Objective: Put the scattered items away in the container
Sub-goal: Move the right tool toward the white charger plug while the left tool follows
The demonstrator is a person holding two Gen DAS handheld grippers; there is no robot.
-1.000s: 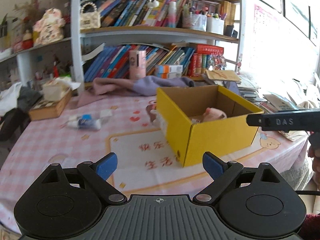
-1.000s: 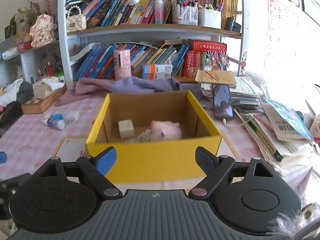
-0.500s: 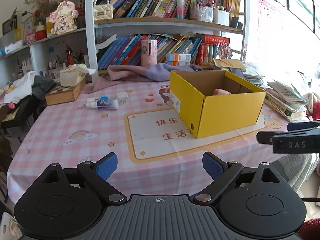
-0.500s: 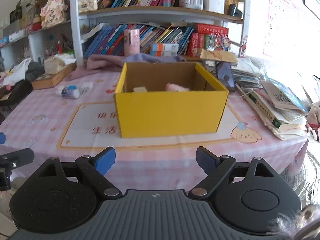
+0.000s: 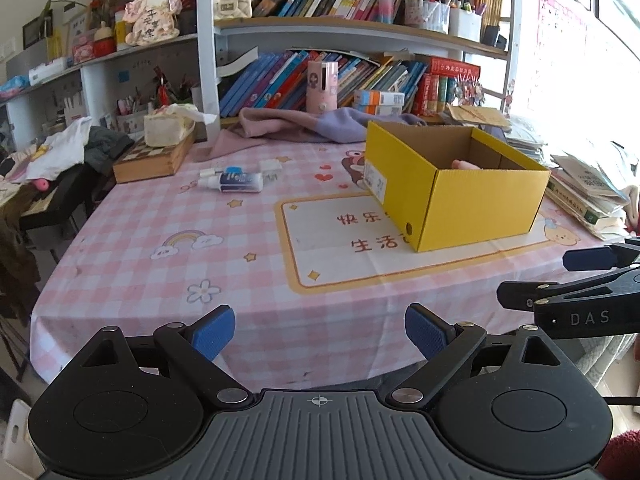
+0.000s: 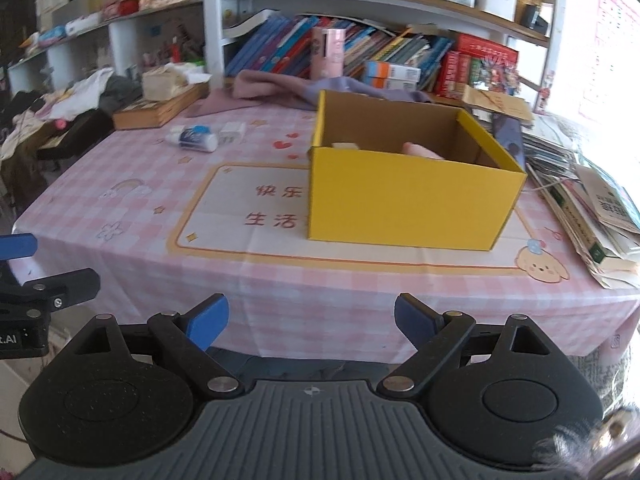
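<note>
While jaws gape, tube (image 5: 236,181) lies well beyond.

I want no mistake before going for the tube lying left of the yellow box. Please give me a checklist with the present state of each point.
1. Left gripper open and holding nothing: ok.
2. Right gripper open and holding nothing: ok.
3. Toothpaste tube on the tablecloth, nothing lying on it: ok.
4. Tube apart from the small white box behind it: cannot tell, they look very close.
5. Yellow box upright with its top open: ok.
6. Room left inside the box beside the pink item: cannot tell, the near wall hides the floor.
</note>
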